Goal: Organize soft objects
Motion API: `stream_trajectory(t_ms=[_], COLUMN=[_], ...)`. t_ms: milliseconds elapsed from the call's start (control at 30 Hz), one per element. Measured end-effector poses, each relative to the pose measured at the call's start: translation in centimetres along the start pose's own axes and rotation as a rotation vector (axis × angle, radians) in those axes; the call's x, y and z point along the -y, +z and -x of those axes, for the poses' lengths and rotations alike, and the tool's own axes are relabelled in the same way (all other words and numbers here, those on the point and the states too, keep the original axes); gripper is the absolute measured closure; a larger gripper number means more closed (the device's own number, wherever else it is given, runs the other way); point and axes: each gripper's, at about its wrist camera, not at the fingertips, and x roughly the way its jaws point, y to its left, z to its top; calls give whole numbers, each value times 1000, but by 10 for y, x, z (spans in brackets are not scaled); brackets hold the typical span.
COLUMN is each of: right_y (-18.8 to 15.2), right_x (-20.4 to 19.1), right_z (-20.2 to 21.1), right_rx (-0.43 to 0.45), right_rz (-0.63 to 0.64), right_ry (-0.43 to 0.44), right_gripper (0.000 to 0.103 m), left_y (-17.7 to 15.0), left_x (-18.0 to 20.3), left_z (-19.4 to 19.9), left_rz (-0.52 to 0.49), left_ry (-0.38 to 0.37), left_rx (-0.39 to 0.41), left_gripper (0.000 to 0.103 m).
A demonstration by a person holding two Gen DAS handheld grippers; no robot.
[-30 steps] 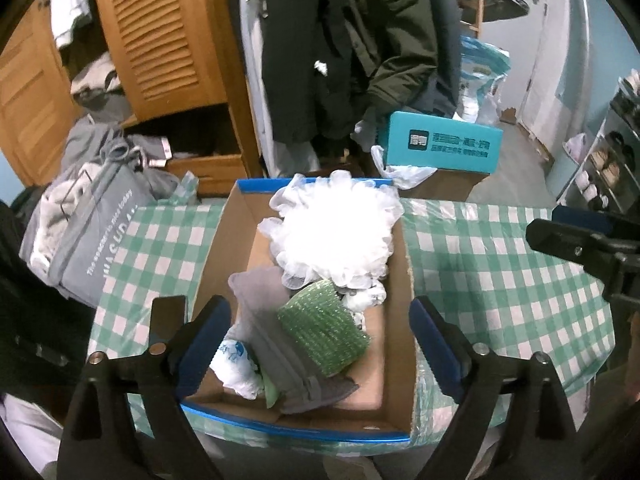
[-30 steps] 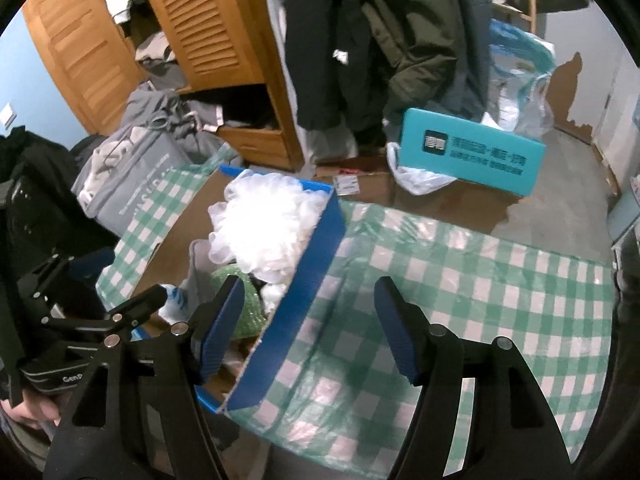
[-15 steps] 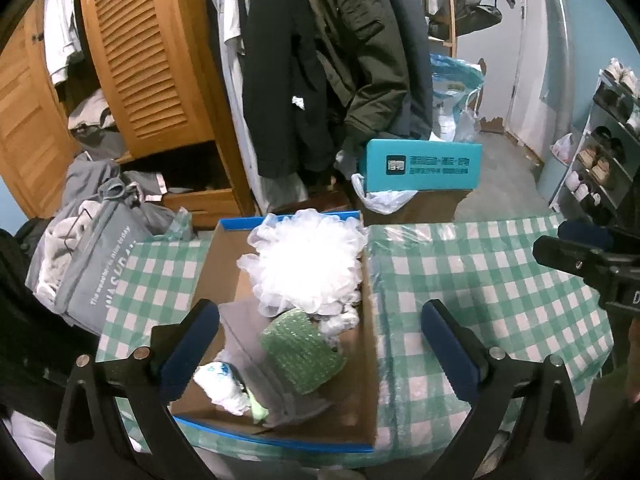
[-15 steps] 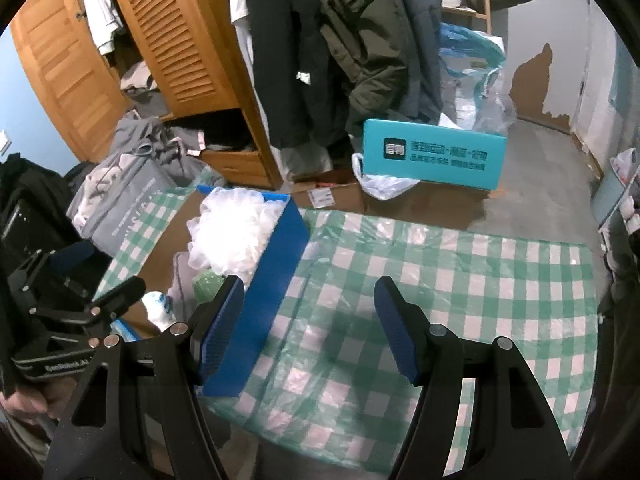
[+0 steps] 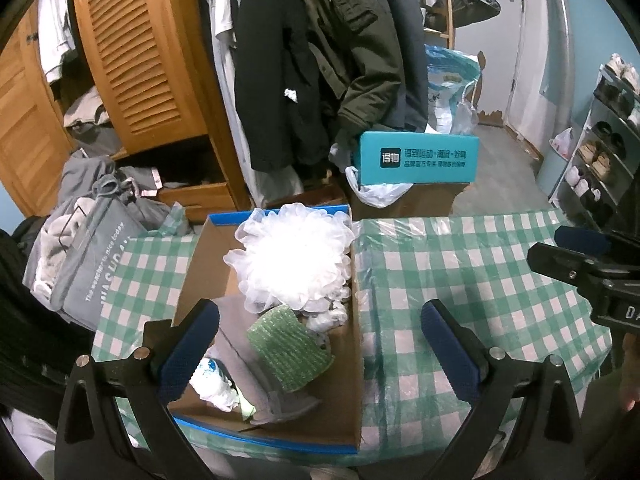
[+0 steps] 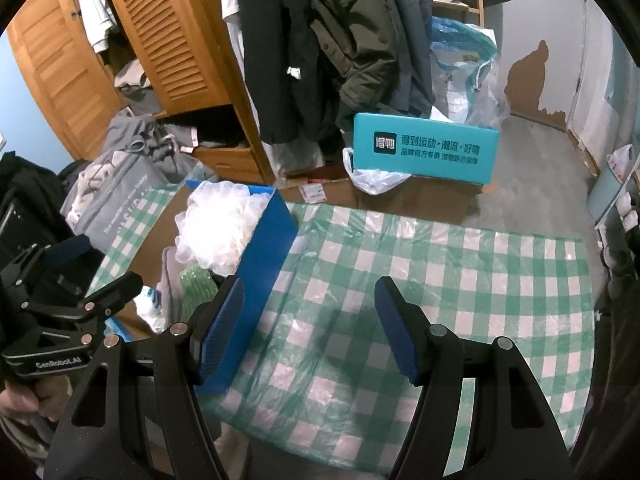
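Black-framed tongs with blue ribbed pads, silver screws.

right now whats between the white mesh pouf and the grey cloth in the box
In the left wrist view, a green sponge sits between the white mesh pouf and the grey cloth, resting on the cloth.

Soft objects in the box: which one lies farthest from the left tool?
The white mesh puff, at the far end of the box. The green sponge, grey cloth and white packet lie nearer.

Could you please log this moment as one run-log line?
left tool: open, empty | right tool: open, empty | box: holds white pouf, green sponge
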Motion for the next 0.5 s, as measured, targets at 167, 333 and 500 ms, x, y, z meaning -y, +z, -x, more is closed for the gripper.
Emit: stream_trajectory(t_ms=[167,333,500], right_y=[0,1,1], right_x=[0,1,1], right_z=[0,0,0], right_rx=[3,0,1], right_rz=[-5,-1,1], right_ry=[-1,-1,-2], right_gripper=[36,36,36], left_y=[-1,-3,-4], left_x=[3,3,1], left_z=[-1,-2,-2], left_rz=[-10,-18,-8], left_ry=[18,24,21], left_rx=[0,-2,-10], left_gripper=[1,1,1])
